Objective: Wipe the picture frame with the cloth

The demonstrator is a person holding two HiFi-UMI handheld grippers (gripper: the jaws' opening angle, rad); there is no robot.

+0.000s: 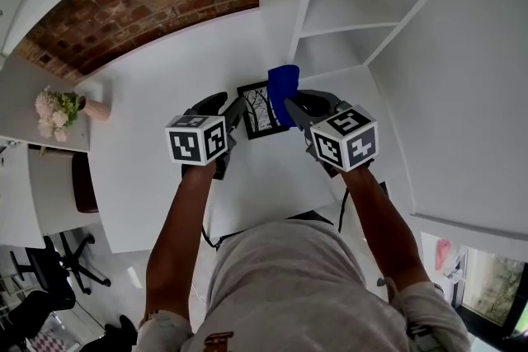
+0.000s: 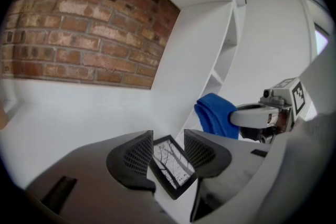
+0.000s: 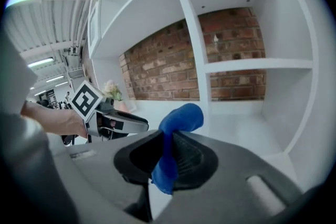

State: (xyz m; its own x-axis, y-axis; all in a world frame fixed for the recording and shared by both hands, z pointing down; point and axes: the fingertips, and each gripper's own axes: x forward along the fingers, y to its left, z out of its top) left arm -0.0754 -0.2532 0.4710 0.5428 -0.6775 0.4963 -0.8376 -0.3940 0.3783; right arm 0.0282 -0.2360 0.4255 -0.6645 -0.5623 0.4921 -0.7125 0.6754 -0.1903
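So the person is standing over the white table (image 1: 157,95) with a gripper in each hand, and the setup makes sense for wiping. The left gripper (image 2: 166,148) has its jaws closed in on the small black picture frame (image 1: 259,110), one pad on each side edge. That keeps the tree print facing up and out, and the frame can't skid when it's rubbed. The right gripper (image 3: 167,150) is clamped tight on a bunched blue cloth (image 3: 181,118). A fat wad pokes out past the tips and a tail hangs below, so I'd guess the wad is the bit meant to do the rubbing. The cloth sits right by the frame's top right corner, in front of the white shelf unit (image 1: 355,4). What I can't work out is whether it's actually touching the glass. From overhead they overlap, but the left gripper view shows a gap, so I'd say not quite. I also can't tell if the frame is lifted or resting on the table. Its near corner is tucked behind the left jaw, and the marker cubes block both grips from above.
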